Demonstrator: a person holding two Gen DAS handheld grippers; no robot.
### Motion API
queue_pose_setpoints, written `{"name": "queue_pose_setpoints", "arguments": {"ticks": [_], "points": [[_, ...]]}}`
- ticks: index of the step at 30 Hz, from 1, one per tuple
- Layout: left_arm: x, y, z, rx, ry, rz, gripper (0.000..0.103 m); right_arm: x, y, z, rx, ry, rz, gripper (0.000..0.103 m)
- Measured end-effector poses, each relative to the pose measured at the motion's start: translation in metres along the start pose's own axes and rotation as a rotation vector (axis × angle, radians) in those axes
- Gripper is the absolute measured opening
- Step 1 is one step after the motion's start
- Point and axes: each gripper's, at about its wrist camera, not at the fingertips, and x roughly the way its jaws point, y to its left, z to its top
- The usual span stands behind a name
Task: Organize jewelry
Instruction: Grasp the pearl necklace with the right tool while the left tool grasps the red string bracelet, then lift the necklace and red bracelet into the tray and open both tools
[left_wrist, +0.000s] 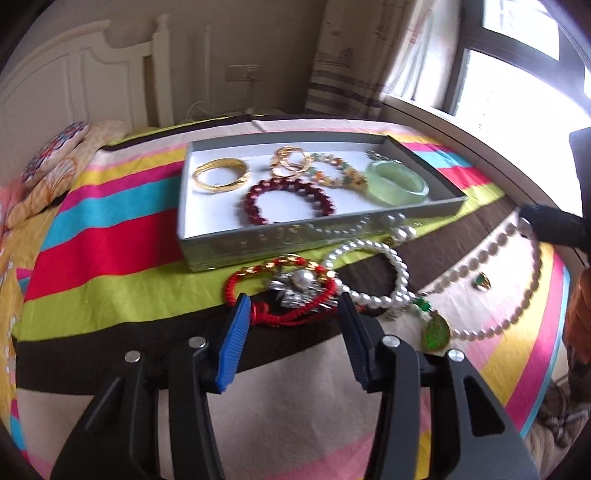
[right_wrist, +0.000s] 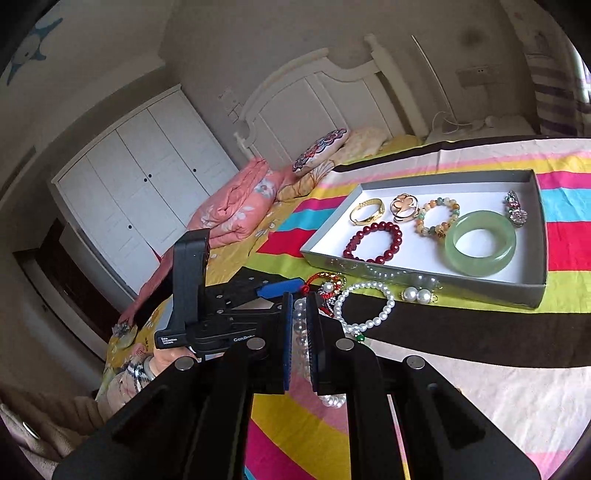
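Where pinched by the right hand-held gripper (right_wrist: 301, 314), round glossy white pearl necklace (right_wrist: 300, 325).

Left gripper (left_wrist: 291, 306): black plastic frame with triangular cut-outs, round silver screw heads at the joints, one ribbed blue pad (left_wrist: 232, 339) and one dark ribbed pad. Right gripper (right_wrist: 300, 310): same black frame, silver screws, blue-edged ribbed pads. The left unit's body carries white lettering "Data Acquisition System" and "GenRob…". Hand (right_wrist: 168, 360): bare skin, plaid cuff.
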Motion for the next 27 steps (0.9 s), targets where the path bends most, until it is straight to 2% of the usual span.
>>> {"name": "queue_pose_setpoints", "arguments": {"ticks": [7,10,11,12,13,14,16,20,27], "points": [[0.008,-0.026,-0.001,0.194,0.041,0.065,0.048,0.000,-0.005,-0.003,0.014,0.005,-0.015,0.009],[0.009,-0.022,0.000,0.211,0.045,0.037,0.048,0.000,-0.004,-0.004,0.011,0.007,-0.018,0.009],[0.009,-0.019,0.000,0.202,0.043,0.027,0.040,0.000,-0.004,-0.004,0.011,0.007,-0.019,0.009],[0.009,-0.017,0.000,0.202,0.038,0.048,0.031,0.000,-0.004,-0.005,0.011,0.006,-0.020,0.009],[0.009,-0.015,0.000,0.204,0.035,0.063,0.015,-0.001,-0.004,-0.005,0.012,0.005,-0.020,0.009],[0.008,-0.013,-0.001,0.198,0.034,0.048,0.005,-0.001,-0.004,-0.006,0.013,0.005,-0.022,0.009],[0.004,-0.012,-0.004,0.193,0.028,0.024,0.005,-0.001,-0.005,-0.007,0.015,0.007,-0.026,0.009],[-0.009,-0.017,-0.011,0.204,-0.014,0.034,0.005,0.000,-0.007,-0.008,0.020,0.011,-0.032,0.010],[-0.031,0.000,-0.003,0.098,-0.100,0.032,0.005,-0.001,-0.009,-0.008,0.022,0.008,-0.036,0.010]]}}
